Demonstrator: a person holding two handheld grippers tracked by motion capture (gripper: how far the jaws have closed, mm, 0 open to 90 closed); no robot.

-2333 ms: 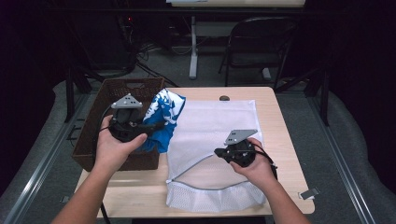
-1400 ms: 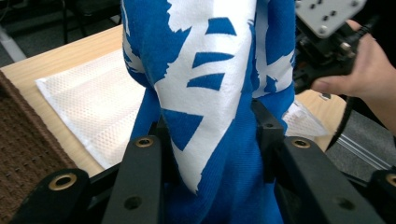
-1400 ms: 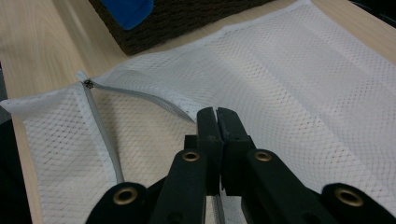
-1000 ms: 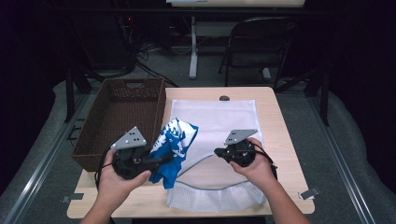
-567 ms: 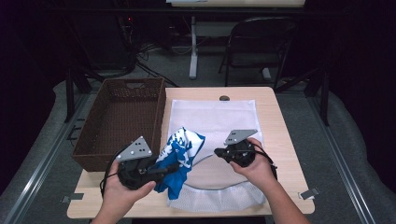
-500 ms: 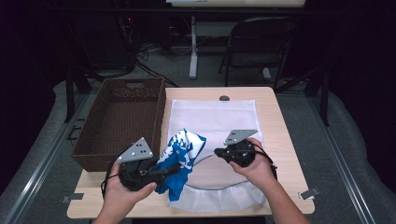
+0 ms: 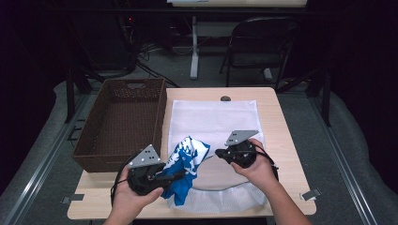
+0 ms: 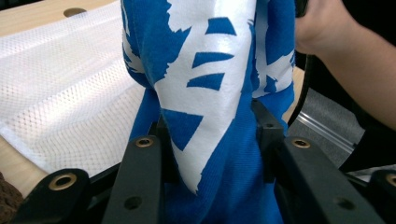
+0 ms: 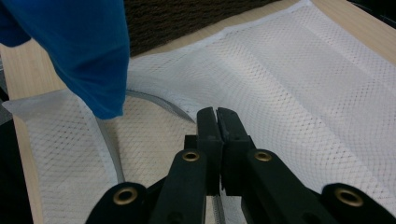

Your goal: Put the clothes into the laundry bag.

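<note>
The left gripper (image 7: 174, 177) has its 2 jaws clamped on a bunched blue-and-white cloth (image 7: 187, 161), holding it up over the near edge of the white mesh bag (image 7: 213, 117) spread on the table (image 7: 274, 117). The right gripper (image 7: 218, 153) has its jaws pressed together on the bag's upper layer, seemingly lifting it so the mouth gapes and the cloth can go inside. The brown wicker basket (image 7: 119, 122) sits just left of the bag, probably the source of the laundry.

We cannot see the left gripper's (image 8: 212, 154) jaw tips, buried in the blue cloth (image 8: 210, 93), which the frame crops above. The right gripper (image 9: 217, 126) hides what its closed jaws pinch.
</note>
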